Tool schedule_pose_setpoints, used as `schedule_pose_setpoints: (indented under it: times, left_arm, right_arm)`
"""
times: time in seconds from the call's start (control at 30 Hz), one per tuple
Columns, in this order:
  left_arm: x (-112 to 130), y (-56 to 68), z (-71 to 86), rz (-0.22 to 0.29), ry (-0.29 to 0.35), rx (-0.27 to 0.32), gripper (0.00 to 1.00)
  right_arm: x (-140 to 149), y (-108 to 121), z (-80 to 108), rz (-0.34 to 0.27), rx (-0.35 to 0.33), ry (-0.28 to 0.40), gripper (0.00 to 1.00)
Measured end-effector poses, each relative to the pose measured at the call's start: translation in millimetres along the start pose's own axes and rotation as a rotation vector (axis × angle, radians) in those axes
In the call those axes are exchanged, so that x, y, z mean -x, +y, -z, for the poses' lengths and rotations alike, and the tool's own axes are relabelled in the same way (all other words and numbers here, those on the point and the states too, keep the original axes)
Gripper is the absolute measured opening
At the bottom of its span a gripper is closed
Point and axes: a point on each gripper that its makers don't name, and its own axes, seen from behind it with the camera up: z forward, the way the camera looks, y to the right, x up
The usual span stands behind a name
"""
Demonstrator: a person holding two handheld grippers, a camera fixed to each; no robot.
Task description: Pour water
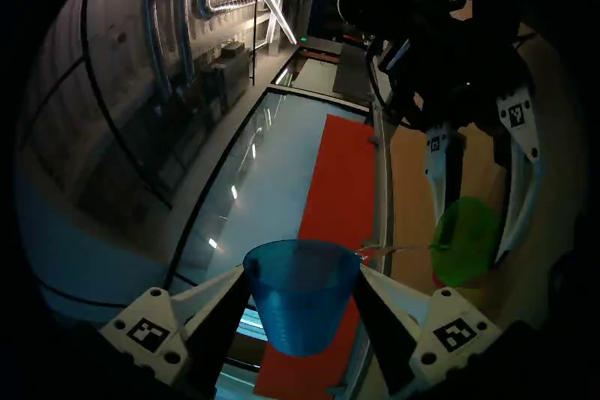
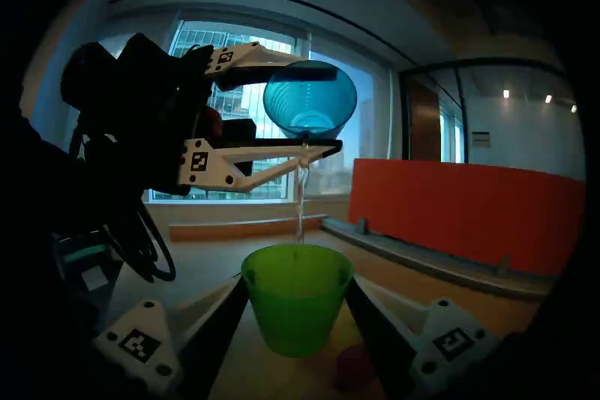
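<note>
Currently pouring. Left hand-held gripper (image 1: 302,274) is clamping the blue cup (image 1: 302,302); right hand-held gripper (image 2: 298,285) is clamping the green cup (image 2: 298,310), upright over the worktop (image 2: 217,257), back from its window edge. Blue cup is hanging just above the green one, tipped steeply, long axis nearing horizontal, mouth seemingly toward the right gripper, lip down. Stream (image 2: 300,197) is landing inside the green rim. Judgement: hold tilt steady, lip centred, and ease upright before overfilling.
</note>
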Motion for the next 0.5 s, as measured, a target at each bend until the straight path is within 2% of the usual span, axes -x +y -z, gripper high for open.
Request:
schedule_pose_setpoints:
  times: [0.5]
  left_arm:
    - [-3.2,10.3,-3.8,-0.046,0.010,0.013,0.86]
  right_arm:
    - [-0.5,1.8,0.8,0.001,0.002,0.001,0.89]
